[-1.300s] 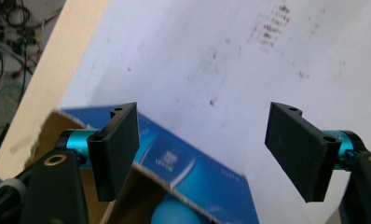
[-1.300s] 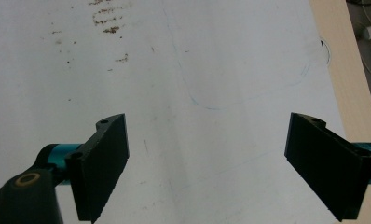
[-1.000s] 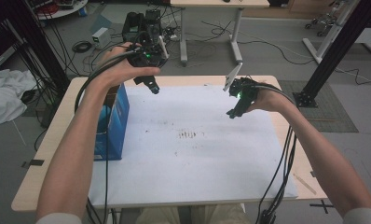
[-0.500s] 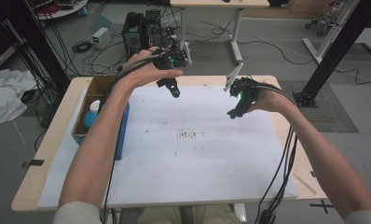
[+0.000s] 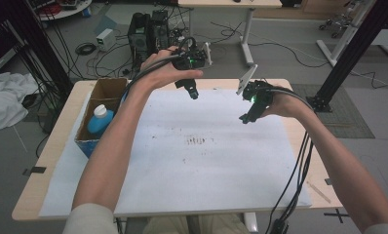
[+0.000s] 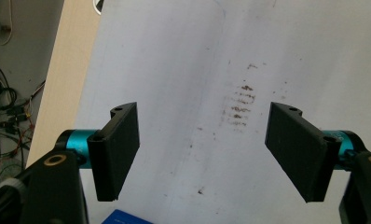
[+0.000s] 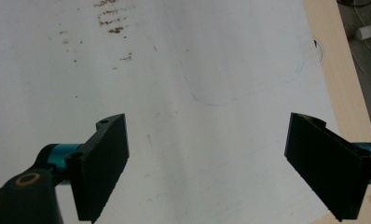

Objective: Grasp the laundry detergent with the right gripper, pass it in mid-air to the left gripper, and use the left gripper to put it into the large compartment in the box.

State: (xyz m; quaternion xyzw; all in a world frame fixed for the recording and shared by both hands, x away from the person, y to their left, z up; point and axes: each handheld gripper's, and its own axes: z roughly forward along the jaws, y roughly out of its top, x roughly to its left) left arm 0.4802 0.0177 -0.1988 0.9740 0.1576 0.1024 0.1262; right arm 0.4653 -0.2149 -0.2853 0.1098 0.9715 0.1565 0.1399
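Soft, even, rather dim light; faint shadows, no glare, slight softness in the high view.

In the high view my left gripper (image 5: 192, 92) hangs over the sheet's (image 5: 192, 161) top middle, my right gripper (image 5: 245, 118) right of it, the box (image 5: 92, 114) with its bottle (image 5: 99, 121) at the table's (image 5: 46, 161) left edge.

No legible text, label, brand, number or sign on anything.
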